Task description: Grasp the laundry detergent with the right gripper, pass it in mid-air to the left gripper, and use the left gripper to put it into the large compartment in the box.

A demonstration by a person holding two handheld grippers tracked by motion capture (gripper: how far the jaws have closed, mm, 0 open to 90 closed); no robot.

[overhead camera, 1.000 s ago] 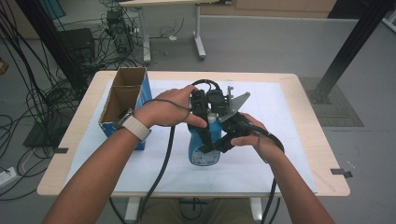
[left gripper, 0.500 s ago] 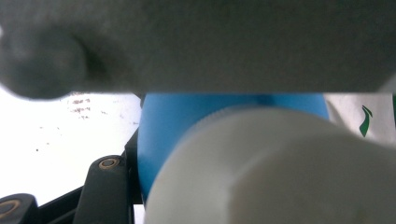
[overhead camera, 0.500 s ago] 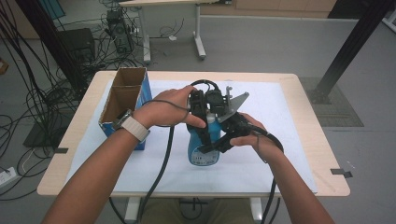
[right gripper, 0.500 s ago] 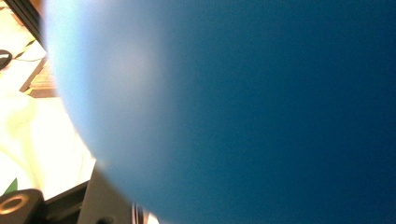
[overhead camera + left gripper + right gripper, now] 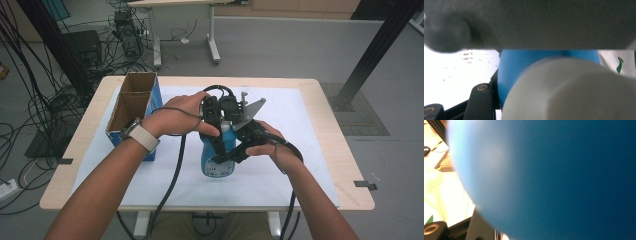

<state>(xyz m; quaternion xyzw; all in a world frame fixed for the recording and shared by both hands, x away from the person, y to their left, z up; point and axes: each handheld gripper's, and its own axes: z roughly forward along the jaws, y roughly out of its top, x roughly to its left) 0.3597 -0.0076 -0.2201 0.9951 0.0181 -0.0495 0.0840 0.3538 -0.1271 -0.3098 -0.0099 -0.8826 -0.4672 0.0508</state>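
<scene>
Blue plastic, smooth and rounded, makes up the bottle (image 5: pixel 218 157) that stands near the middle of the table (image 5: pixel 320 125), on the white sheet (image 5: pixel 295 115) that covers most of the pale wooden top. It carries a white label low on its front and a white cap (image 5: pixel 574 92), faceted like a nut where the left gripper view looks down on it from close by. Both grippers meet at this bottle. The left gripper (image 5: pixel 212 127) comes down at its top, jaws drawn as close as they go, about the cap end (the contact itself is hidden under the hand in the high view). The right gripper (image 5: pixel 235 155) lies against the bottle's body from the right, its jaws likewise drawn in and pinching the blue wall, which looms as a dark blue curve in the right gripper view. A grey three-cornered plate (image 5: pixel 252 109) sticks up between the two hands, and black cables trail back toward the person's forearms. To the left of the bottle, well apart from it, stands a tall cardboard box (image 5: pixel 134 107) with a blue outer face and plain brown inside; its top is open and what can be seen of its inside holds nothing.
</scene>
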